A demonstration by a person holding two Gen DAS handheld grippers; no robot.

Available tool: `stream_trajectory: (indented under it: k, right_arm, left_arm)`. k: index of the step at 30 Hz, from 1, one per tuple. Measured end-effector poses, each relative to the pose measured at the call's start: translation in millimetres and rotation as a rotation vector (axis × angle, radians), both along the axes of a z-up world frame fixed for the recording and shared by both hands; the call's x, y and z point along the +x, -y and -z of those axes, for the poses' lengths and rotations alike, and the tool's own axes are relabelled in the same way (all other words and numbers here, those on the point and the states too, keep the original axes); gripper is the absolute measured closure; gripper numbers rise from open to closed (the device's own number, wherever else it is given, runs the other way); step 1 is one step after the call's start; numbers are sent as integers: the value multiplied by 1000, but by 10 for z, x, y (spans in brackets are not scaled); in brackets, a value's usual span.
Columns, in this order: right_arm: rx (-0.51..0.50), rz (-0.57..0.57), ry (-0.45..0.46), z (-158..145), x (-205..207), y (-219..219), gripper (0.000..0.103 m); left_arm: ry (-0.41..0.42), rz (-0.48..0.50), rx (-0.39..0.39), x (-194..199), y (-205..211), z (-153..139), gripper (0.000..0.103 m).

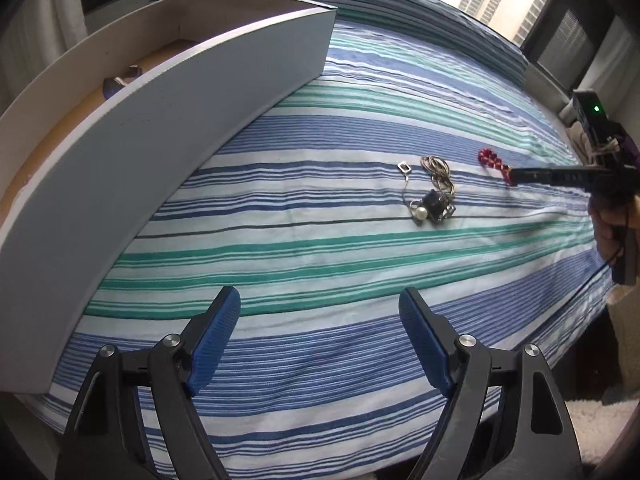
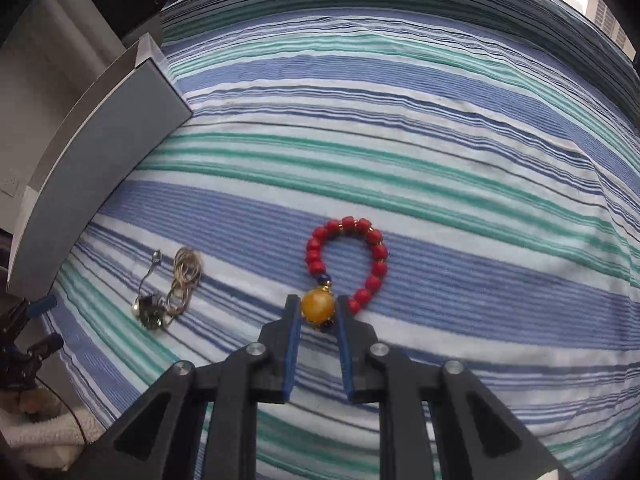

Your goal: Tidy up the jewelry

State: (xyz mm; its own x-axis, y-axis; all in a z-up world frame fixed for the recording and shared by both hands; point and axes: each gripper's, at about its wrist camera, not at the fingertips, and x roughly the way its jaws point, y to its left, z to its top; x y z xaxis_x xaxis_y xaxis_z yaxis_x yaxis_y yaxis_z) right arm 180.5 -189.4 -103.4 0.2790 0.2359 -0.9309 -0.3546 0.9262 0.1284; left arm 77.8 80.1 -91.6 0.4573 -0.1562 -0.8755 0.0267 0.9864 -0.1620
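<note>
The right tool (image 2: 318,307) points down at a striped bedspread (image 2: 440,152), its blue pads (image 2: 295,344) pressed on either side of the amber bead (image 2: 318,307) of a red bead bracelet (image 2: 347,258). The rest of the loop lies flat on the cloth beyond the tips. To the left lies a tangle of chains and small pieces (image 2: 172,292). A grey box (image 2: 100,160) stands at the bed's left edge.

Red bracelet (image 2: 347,258), striped sheet (image 2: 440,152).
</note>
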Motion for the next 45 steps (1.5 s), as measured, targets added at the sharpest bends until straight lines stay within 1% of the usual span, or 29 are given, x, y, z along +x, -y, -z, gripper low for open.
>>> stream_trajectory:
  k: [3, 4, 5, 6, 7, 8, 10, 12, 14, 16, 17, 21, 23, 24, 25, 27, 30, 32, 34, 37, 39, 41, 43, 44, 45]
  right_arm:
    - [20, -15, 13, 9, -456, 4, 84]
    - [24, -11, 21, 2, -547, 3, 79]
    - [32, -5, 32, -26, -637, 17, 72]
    - [52, 5, 51, -72, -710, 42, 59]
    - [82, 20, 79, -138, -778, 87, 58]
    - [113, 41, 108, -207, -838, 147, 58]
    - [148, 97, 155, -336, -876, 294, 58]
    - [125, 138, 192, -400, -923, 395, 58]
    - [63, 161, 211, -409, -914, 444, 58]
    - [23, 181, 207, -369, -977, 468, 58]
    - [20, 189, 198, -336, -1024, 468, 58]
    - [62, 196, 177, -231, -1234, 375, 58]
    - [60, 182, 174, -191, -1351, 280, 58]
    - [57, 175, 170, -167, -1390, 237, 56]
    - [52, 165, 164, -141, -1430, 195, 50]
    - [33, 146, 167, -108, -1493, 143, 43]
    - [10, 155, 179, -90, -1556, 148, 42]
    - [14, 165, 176, -99, -1562, 183, 42]
    - [12, 169, 193, -138, -1579, 219, 42]
    - [18, 177, 253, -265, -1625, 327, 41]
    - [16, 183, 272, -322, -1671, 409, 41]
    - [6, 192, 270, -331, -1719, 483, 41]
    - [-2, 198, 261, -296, -1759, 534, 41]
    - [-2, 200, 253, -270, -1770, 548, 41]
    - [2, 203, 246, -245, -1777, 554, 41]
  left_arm:
    - [-11, 28, 9, 44, 98, 44, 20]
    - [-15, 36, 15, 62, 134, 56, 20]
    - [-18, 45, 24, 77, 174, 60, 20]
    - [-17, 54, 39, 77, 217, 56, 20]
    - [-13, 61, 58, 77, 257, 50, 18]
    - [-5, 65, 78, 70, 295, 40, 15]
    - [14, 75, 116, 41, 351, 22, 12]
    - [17, 88, 135, 18, 389, 31, 12]
    - [11, 93, 129, 3, 396, 45, 12]
    - [5, 88, 116, 19, 383, 72, 12]
    - [3, 86, 114, 25, 379, 83, 12]
    - [0, 81, 131, 50, 402, 114, 12]
    - [14, 69, 147, 42, 410, 113, 12]
    - [20, 57, 155, 31, 407, 115, 12]
    - [26, 49, 151, 16, 401, 116, 12]
    - [45, 49, 124, -21, 387, 110, 12]
    - [63, 35, 133, -51, 379, 95, 12]
    - [63, 35, 134, -60, 376, 81, 12]
    - [65, 42, 128, -61, 369, 77, 12]
    - [49, 31, 146, -34, 329, 98, 12]
    - [18, 36, 143, 13, 276, 108, 12]
    - [-22, 41, 134, 64, 215, 116, 10]
    - [-29, 32, 128, 115, 162, 98, 6]
    - [-26, 48, 114, 149, 163, 82, 6]
    - [-27, 86, 96, 192, 200, 72, 6]
